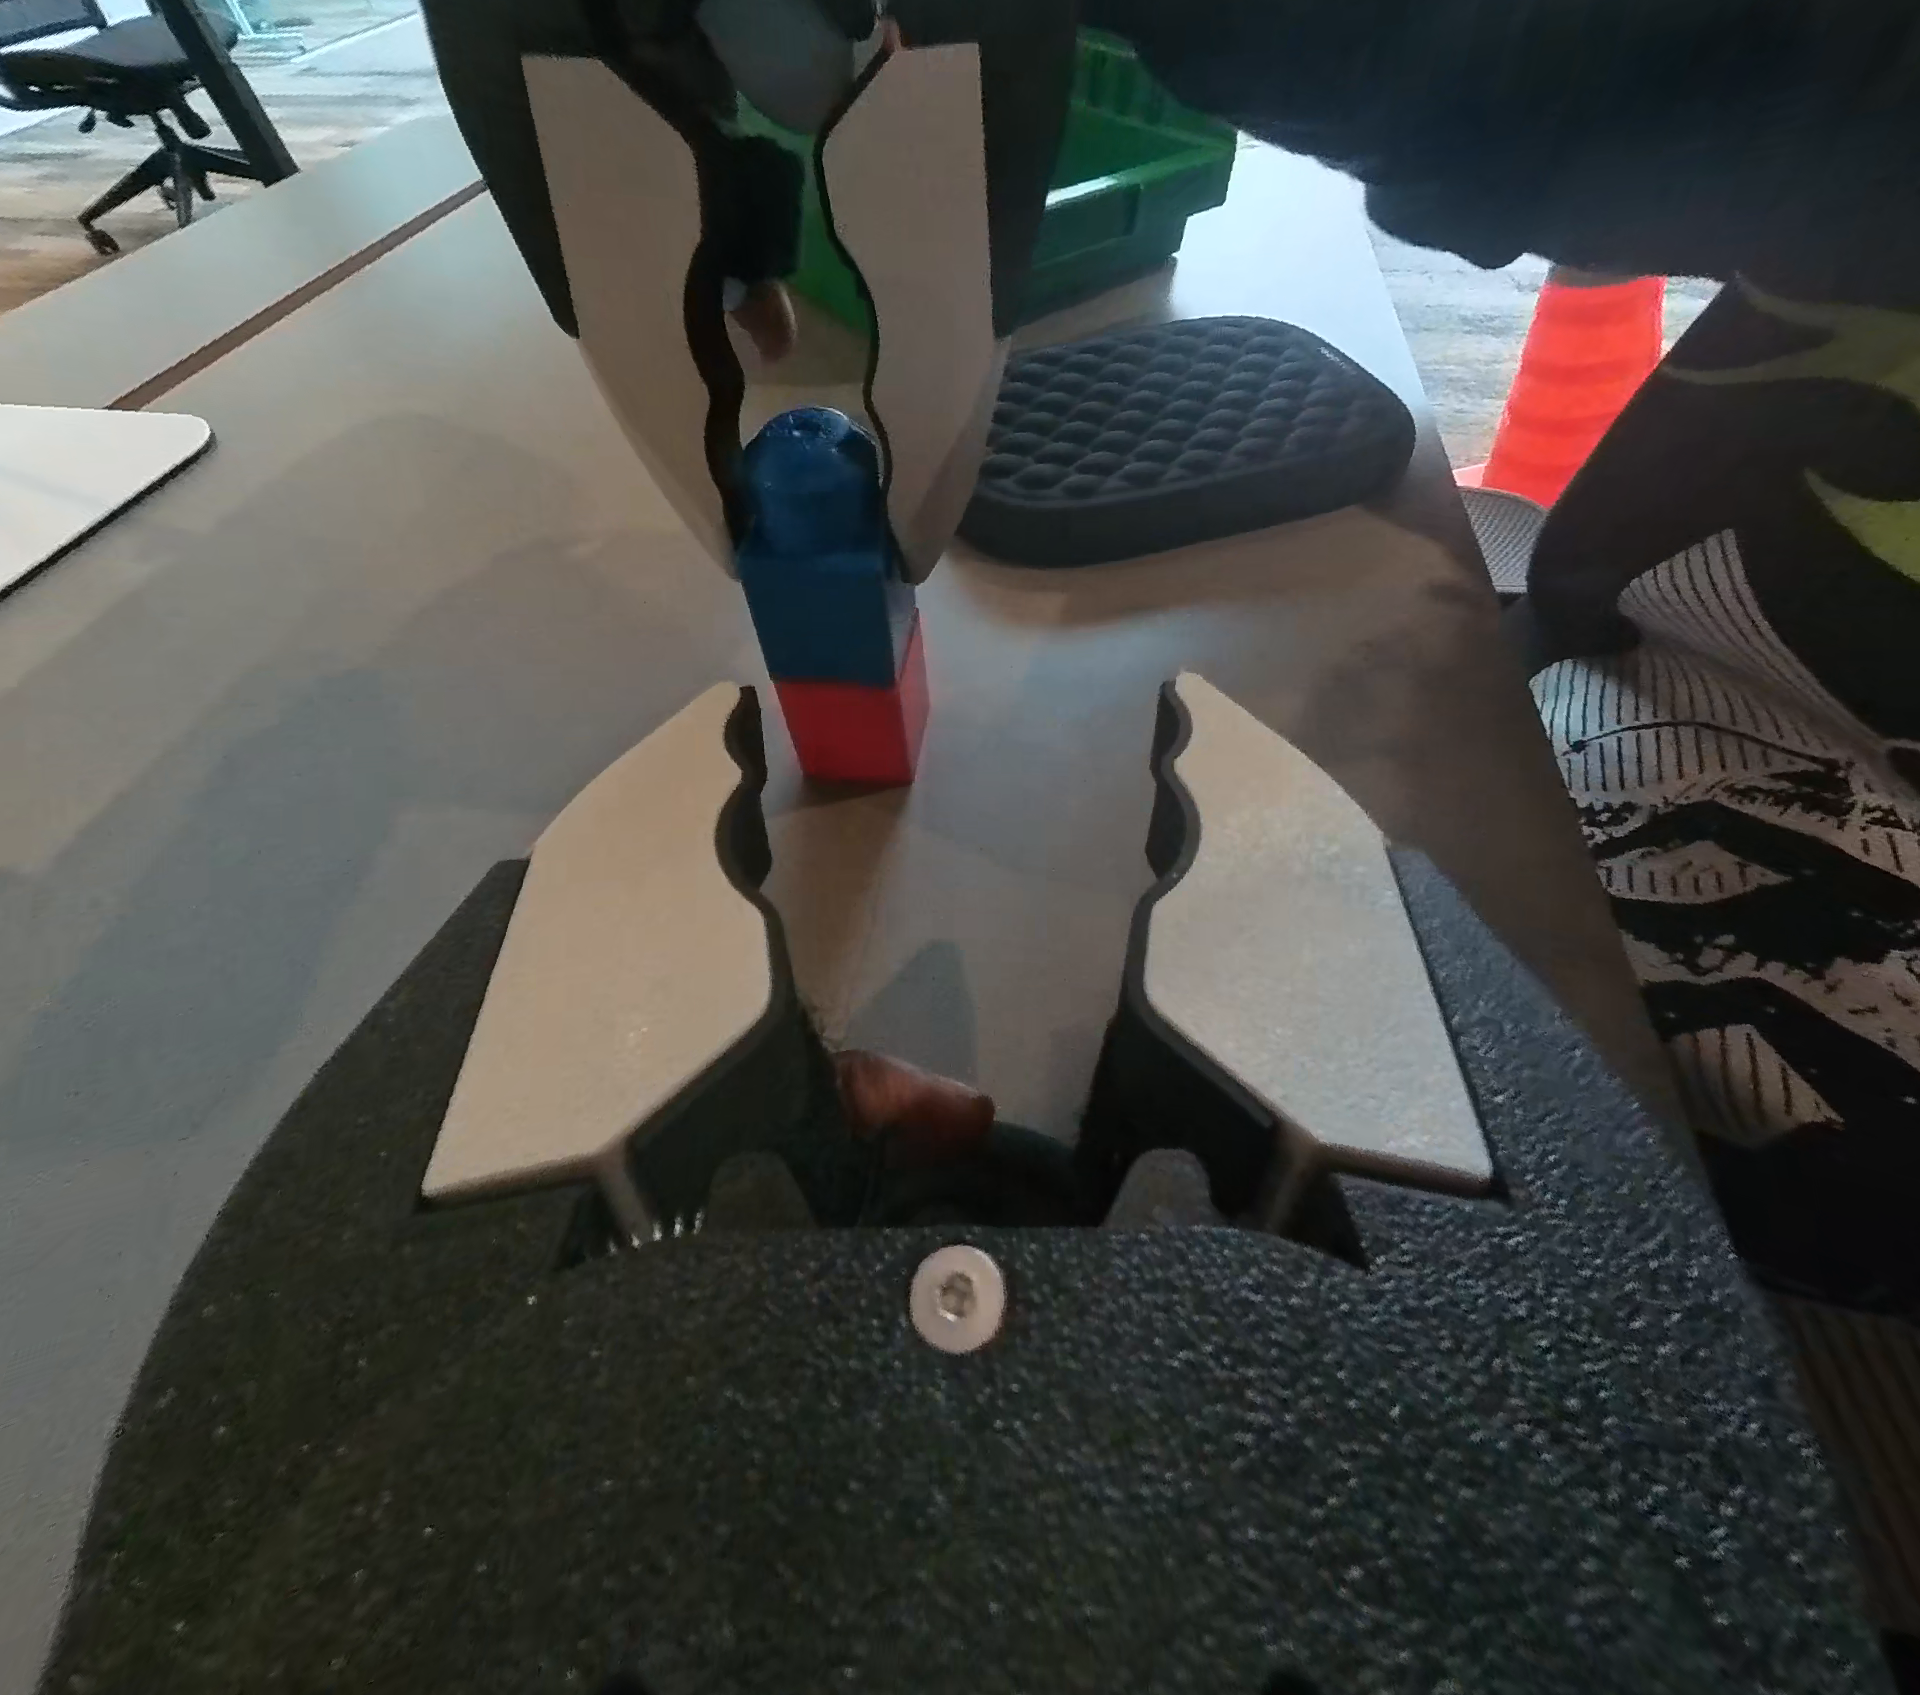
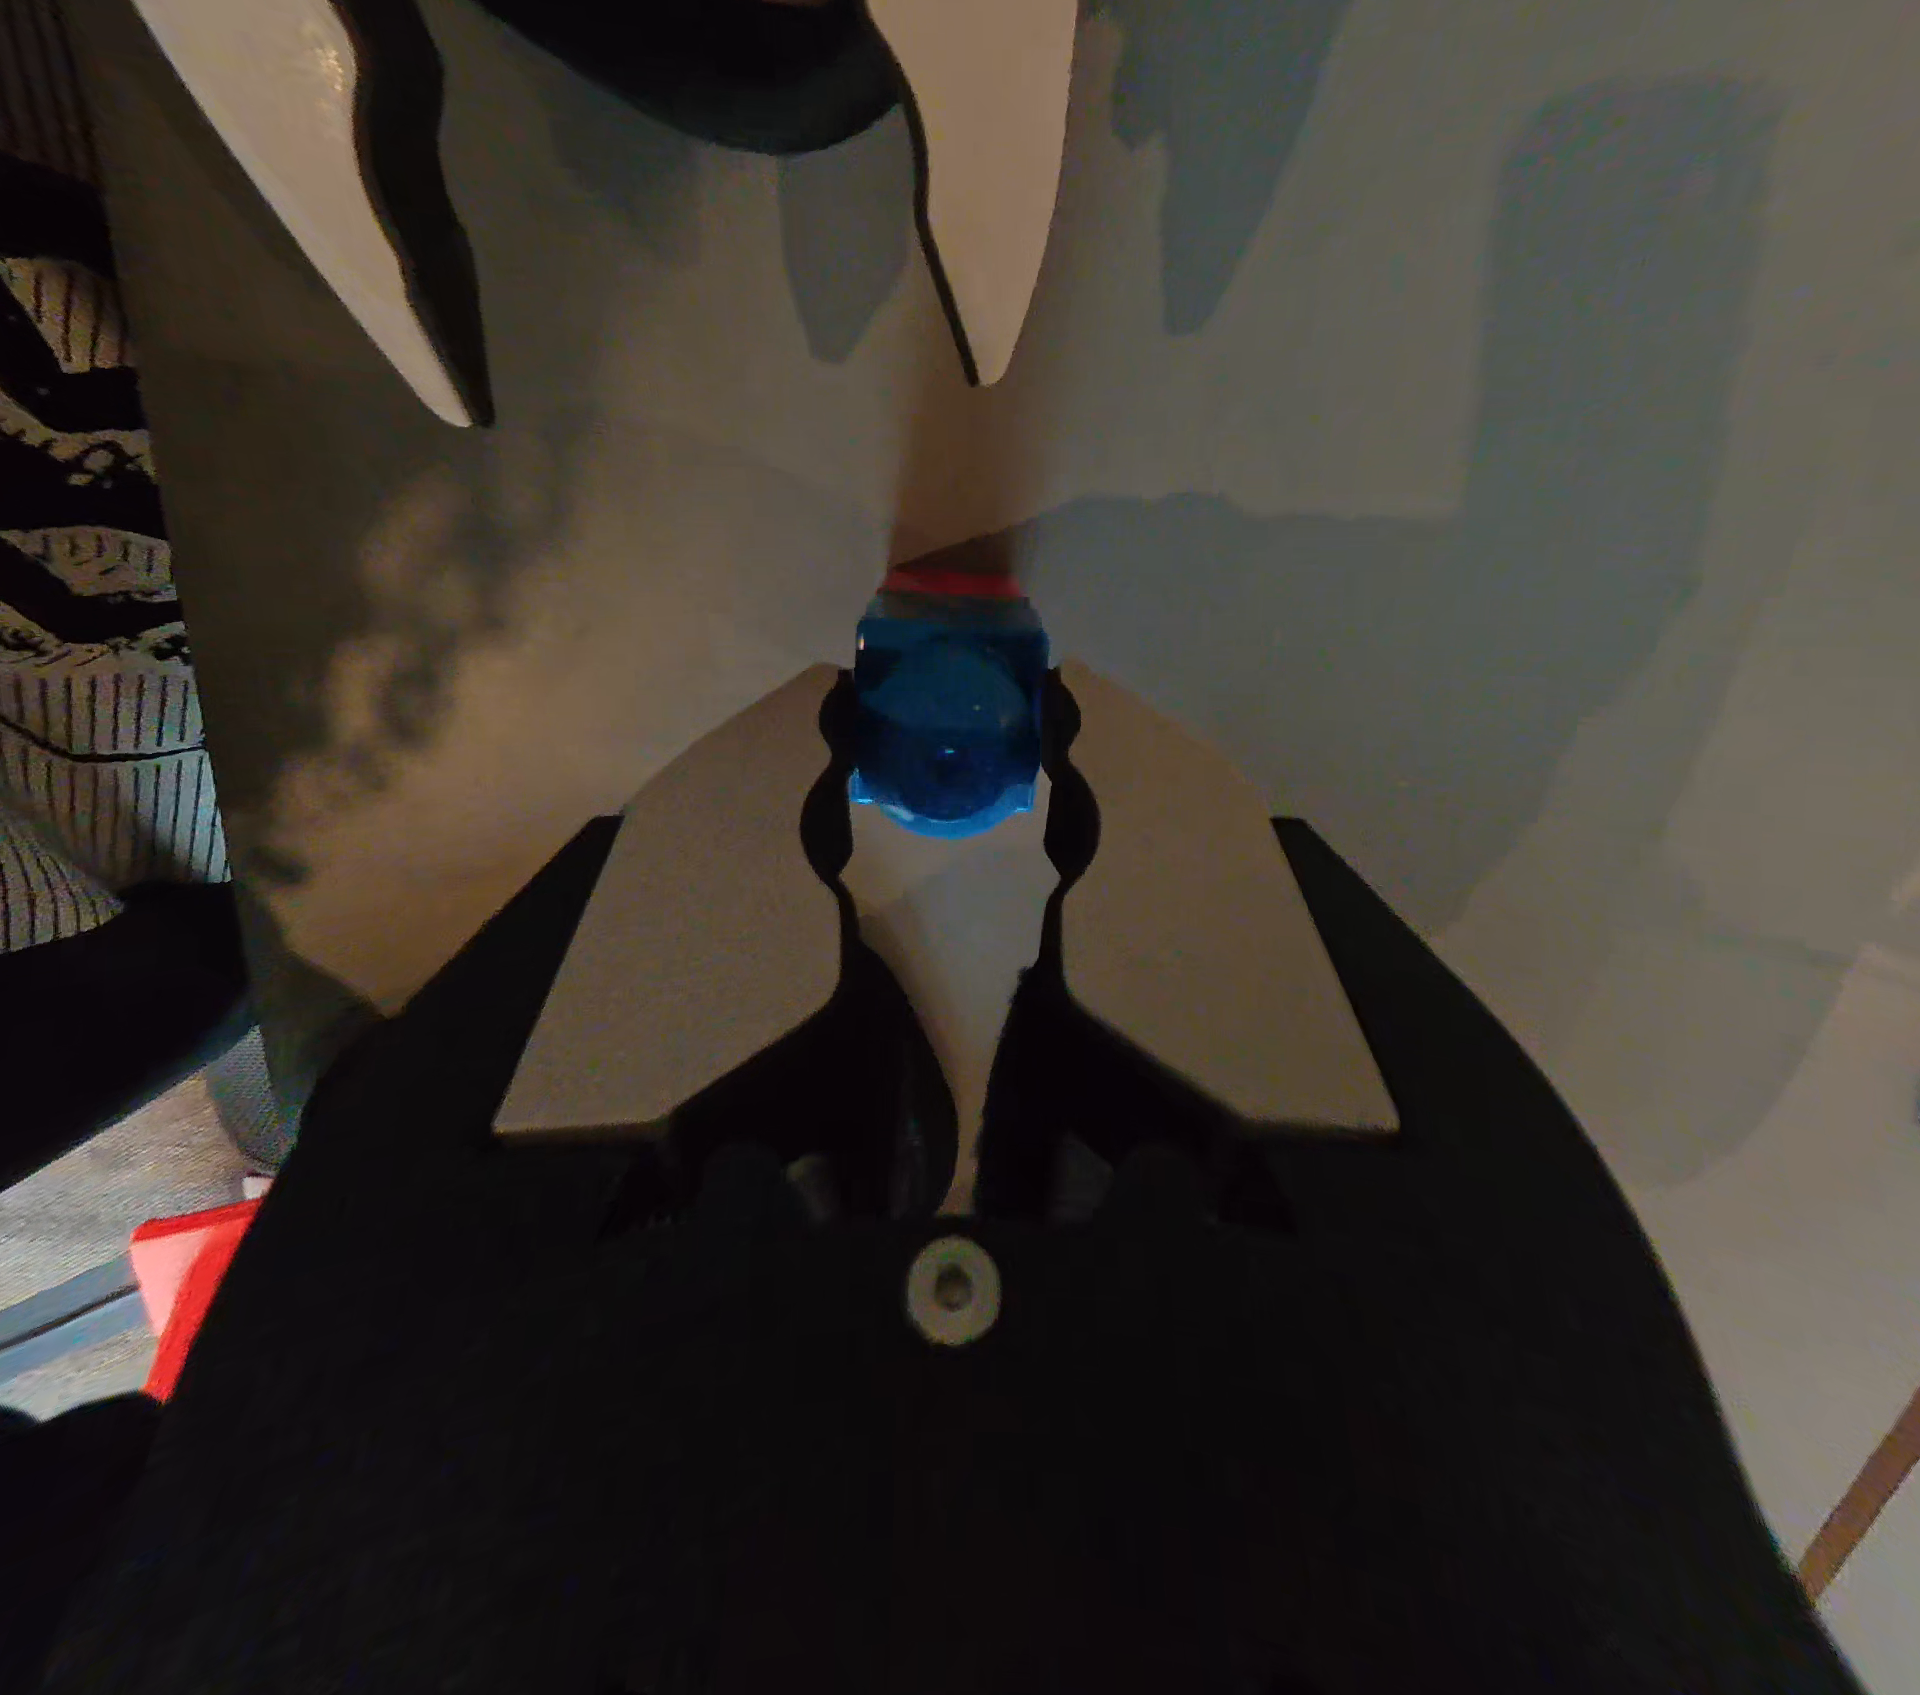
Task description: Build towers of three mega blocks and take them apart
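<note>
A blue block (image 1: 826, 606) sits stacked on a red block (image 1: 857, 731), upright on the grey table (image 1: 416, 606). My right gripper (image 1: 821, 565) comes down from above and is shut on the blue block's top stud. In the right wrist view my right gripper (image 2: 948, 689) holds the blue block (image 2: 945, 731), and a strip of the red block (image 2: 951, 580) shows under it. My left gripper (image 1: 956, 700) is open and empty, low over the table, with the tower just beyond its left fingertip. It also shows in the right wrist view (image 2: 727, 398), open.
A green bin (image 1: 1132, 170) stands behind the tower. A black mesh pad (image 1: 1184, 440) lies at the right near the table edge. A white board (image 1: 83, 482) lies at the left. An orange cone (image 1: 1579, 388) stands on the floor beyond the edge. Left tips to right tips: about 6 centimetres.
</note>
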`<state>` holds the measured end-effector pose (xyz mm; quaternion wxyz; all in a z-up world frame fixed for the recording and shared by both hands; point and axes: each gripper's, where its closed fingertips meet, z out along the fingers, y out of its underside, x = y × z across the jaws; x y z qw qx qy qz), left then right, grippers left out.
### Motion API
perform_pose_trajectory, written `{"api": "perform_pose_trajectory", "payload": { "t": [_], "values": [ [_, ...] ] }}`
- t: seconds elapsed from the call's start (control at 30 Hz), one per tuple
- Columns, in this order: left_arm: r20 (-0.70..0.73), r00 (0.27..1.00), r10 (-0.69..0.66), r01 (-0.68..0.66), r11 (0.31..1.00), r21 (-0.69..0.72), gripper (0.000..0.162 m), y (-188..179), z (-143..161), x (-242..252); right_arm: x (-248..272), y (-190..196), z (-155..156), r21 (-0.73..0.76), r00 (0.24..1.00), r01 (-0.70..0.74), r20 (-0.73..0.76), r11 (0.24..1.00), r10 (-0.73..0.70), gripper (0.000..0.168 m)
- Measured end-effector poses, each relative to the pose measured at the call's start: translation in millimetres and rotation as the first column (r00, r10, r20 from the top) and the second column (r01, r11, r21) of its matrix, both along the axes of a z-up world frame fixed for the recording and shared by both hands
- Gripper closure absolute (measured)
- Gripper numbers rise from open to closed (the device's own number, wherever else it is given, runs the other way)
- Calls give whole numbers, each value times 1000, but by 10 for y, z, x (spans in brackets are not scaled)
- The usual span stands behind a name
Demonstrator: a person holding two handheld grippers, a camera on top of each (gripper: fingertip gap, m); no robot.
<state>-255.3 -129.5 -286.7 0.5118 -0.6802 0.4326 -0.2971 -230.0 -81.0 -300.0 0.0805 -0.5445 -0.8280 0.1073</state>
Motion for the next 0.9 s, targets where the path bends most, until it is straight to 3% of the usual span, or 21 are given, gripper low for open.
{"api": "perform_pose_trajectory", "payload": {
  "t": [0.03, 0.37, 0.47, 0.7, 0.9],
  "values": [
    [-3, 1000, -1, 1, 1000, 2, 90, -2, -2, 2, -6, 1, -2, -1, 1000, 7, -11, 1000, -7, 134],
    [-3, 1000, 5, -5, 1000, 6, 91, 3, 0, -2, -39, 10, -11, 34, 996, -45, -70, 998, 47, 133],
    [10, 1000, 9, -9, 1000, 6, 91, 9, 15, -12, -37, -14, 9, -17, 992, -37, -122, 999, 34, 134],
    [21, 1000, 17, -17, 1000, 7, 92, 19, 28, -22, 199, 119, 366, -65, 967, 38, -248, 997, -53, 134],
    [15, 1000, 20, -20, 1000, 15, 92, 20, 28, -20, 214, 36, 272, -60, 978, 1, -208, 998, -13, 134]
  ]
}}
